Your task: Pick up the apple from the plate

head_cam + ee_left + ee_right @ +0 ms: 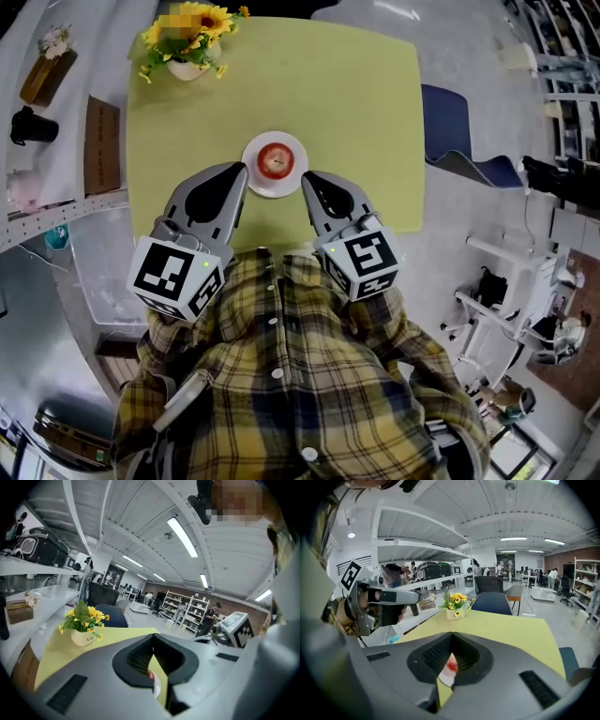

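A red apple (276, 162) lies on a small white plate (253, 178) near the front middle of a yellow-green table (356, 103). My left gripper (242, 170) is shut, its tip just left of the plate. The right gripper (307, 178) is shut too, its tip just right of the plate. Neither touches the apple. In the left gripper view the jaws (153, 637) meet, and only a sliver of plate (157, 687) shows below them. From the right gripper view, the closed jaws (451, 637) frame part of the apple (451, 666).
A pot of yellow flowers (187, 45) stands at the table's far left corner. A white shelf along the left carries a black mug (31, 126) and a brown box (101, 145). A blue chair (459, 131) is at the table's right side.
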`<state>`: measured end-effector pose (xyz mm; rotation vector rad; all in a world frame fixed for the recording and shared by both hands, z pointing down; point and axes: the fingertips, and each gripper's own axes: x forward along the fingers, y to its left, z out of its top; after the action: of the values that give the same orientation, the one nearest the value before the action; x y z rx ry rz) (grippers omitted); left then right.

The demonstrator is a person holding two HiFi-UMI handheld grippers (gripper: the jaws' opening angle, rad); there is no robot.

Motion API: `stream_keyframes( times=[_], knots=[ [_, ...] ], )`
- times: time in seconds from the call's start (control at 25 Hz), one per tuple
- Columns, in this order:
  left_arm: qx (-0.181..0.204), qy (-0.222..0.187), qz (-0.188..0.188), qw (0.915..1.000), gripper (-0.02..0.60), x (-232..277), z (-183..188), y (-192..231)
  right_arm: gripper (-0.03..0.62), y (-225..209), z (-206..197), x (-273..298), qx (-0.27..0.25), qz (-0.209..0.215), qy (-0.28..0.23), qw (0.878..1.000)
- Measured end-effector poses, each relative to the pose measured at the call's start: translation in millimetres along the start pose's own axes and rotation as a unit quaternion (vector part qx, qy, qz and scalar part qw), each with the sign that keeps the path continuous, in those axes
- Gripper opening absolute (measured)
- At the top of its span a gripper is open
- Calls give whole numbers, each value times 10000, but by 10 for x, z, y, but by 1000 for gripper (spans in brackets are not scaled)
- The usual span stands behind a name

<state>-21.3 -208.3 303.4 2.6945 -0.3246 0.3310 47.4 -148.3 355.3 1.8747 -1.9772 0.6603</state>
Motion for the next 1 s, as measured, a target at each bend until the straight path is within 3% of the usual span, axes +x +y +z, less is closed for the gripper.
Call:
stream_keyframes(
  times=[0.28,0.72,1.0],
  knots=[
    [-7,20,121,9999,8,179,38,26,-3,-104,103,151,-187,276,1,9994],
    [-111,38,339,9994,8,252,-18,139,-3,-177,66,258,31,423,-27,9991],
    [-237,205,396,9987,8,255,-241,165,-3,-183,-100,292,157,468,47,9988]
  ],
)
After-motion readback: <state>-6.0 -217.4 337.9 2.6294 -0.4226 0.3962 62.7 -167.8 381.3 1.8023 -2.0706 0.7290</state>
